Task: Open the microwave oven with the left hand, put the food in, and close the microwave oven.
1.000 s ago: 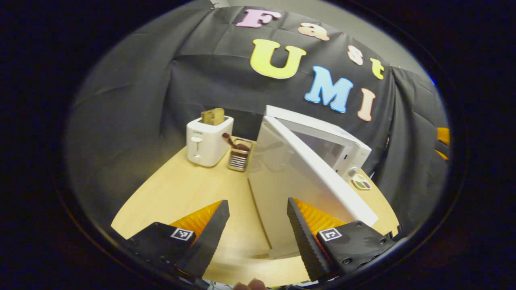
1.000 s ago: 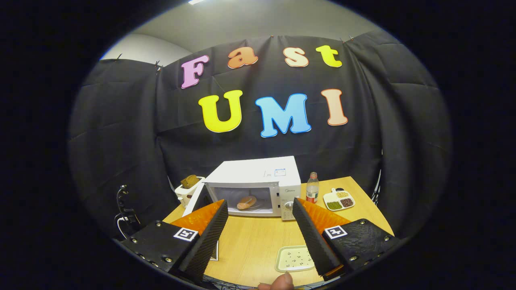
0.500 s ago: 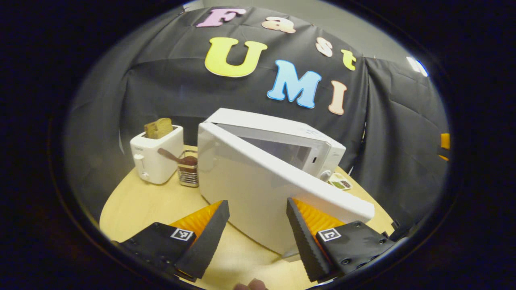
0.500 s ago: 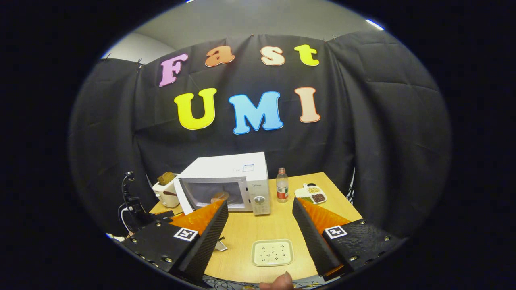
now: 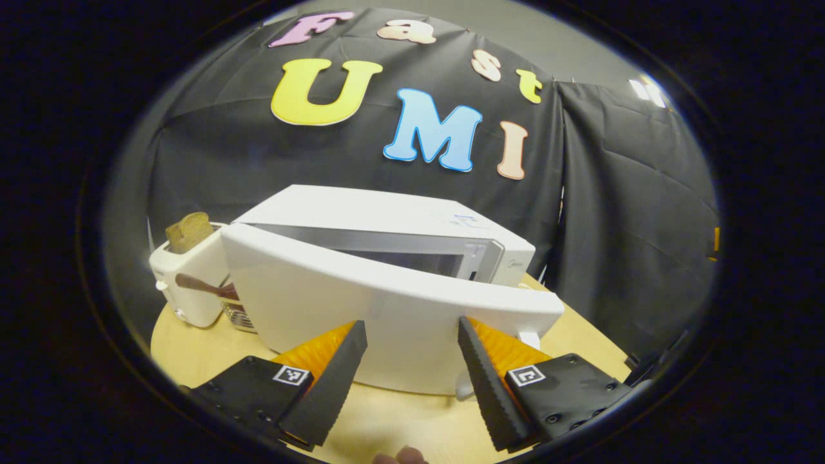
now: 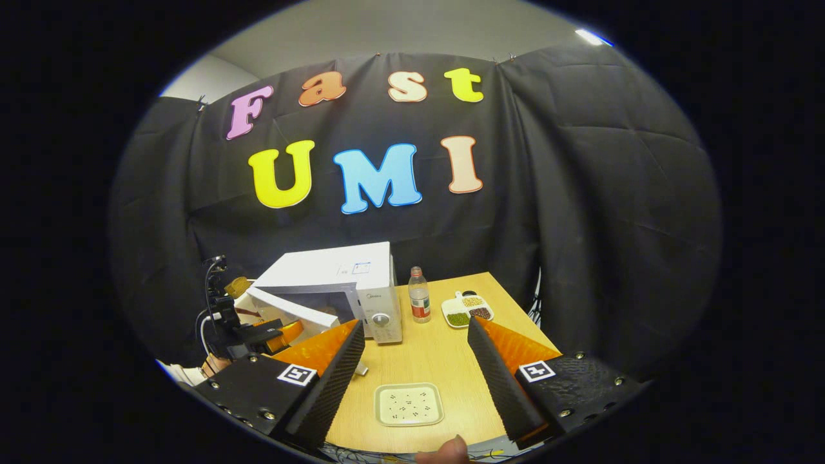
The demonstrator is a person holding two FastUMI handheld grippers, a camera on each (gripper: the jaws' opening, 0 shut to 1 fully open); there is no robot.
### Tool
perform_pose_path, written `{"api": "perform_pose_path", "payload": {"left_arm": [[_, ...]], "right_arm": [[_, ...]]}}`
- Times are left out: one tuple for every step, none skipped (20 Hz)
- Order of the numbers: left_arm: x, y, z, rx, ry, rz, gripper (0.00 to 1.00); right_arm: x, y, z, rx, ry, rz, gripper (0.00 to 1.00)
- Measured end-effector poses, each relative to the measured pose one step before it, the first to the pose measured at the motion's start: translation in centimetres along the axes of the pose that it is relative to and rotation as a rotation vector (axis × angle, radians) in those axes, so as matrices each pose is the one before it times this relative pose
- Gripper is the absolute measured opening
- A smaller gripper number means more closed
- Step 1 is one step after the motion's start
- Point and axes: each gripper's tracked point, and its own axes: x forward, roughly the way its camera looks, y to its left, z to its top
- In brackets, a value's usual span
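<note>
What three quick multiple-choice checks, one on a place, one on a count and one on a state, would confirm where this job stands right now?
1. Where does the water bottle stand?
A. On top of the microwave
B. On the table just right of the microwave, as the right gripper view shows it
C. Inside the square tray

2. How many compartments of the divided snack dish hold food?
A. One
B. Three
C. Six

3. What state is the microwave door in?
A. Partly open, a gap at its free edge
C. Fully shut
B. Taken off and lying on the table

Answers: 1 B, the bottle stands on the wood beside the control panel. 2 B, pale, green and dark fillings sit in separate sections. 3 A, the left gripper view shows the door angled away from the cabinet, with the left gripper open before it.
</note>
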Motion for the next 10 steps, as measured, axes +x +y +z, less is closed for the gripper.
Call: {"api": "perform_pose_path", "payload": {"left_arm": [[0.866,-0.253,0.410,0.00625,-0.00128,-0.00543,1.00],[0.818,-0.041,0.238,0.00877,-0.00329,0.00214,1.00],[0.889,-0.107,0.186,0.00590,-0.00244,-0.00748,1.00],[0.635,-0.223,0.005,0.00706,-0.00067,-0.00353,0.93],[0.828,-0.044,0.002,0.00541,0.00515,0.00237,0.96],[0.807,-0.042,0.021,0.00310,0.00308,-0.00178,0.96],[0.733,-0.068,0.165,0.00159,-0.00033,0.00186,1.00],[0.799,0.054,0.413,0.00071,-0.00080,0.00578,1.00],[0.693,0.129,0.442,-0.00252,-0.00108,0.00570,1.00],[0.268,0.137,-0.156,-0.01817,0.01552,0.00587,1.00]], "right_arm": [[0.331,-0.186,-0.132,0.00588,0.00402,-0.00318,0.98],[0.202,-0.238,-0.023,0.00196,0.00119,-0.00488,0.98],[0.204,-0.296,0.041,-0.00034,-0.00005,-0.00855,0.98],[0.064,-0.407,-0.085,0.00050,0.00039,-0.01036,0.99],[-0.024,-0.219,-0.056,0.00305,0.00211,-0.00863,0.98],[-0.142,-0.207,0.056,0.00401,-0.00091,-0.00706,0.99],[-0.040,-0.270,0.028,-0.00009,-0.00189,-0.00740,0.98],[0.065,-0.341,0.050,-0.00281,0.00135,-0.00951,0.98],[0.091,-0.220,-0.226,0.00005,0.00641,-0.00691,0.98],[0.181,-0.134,-0.148,0.00568,0.00690,-0.00304,0.98]]}}
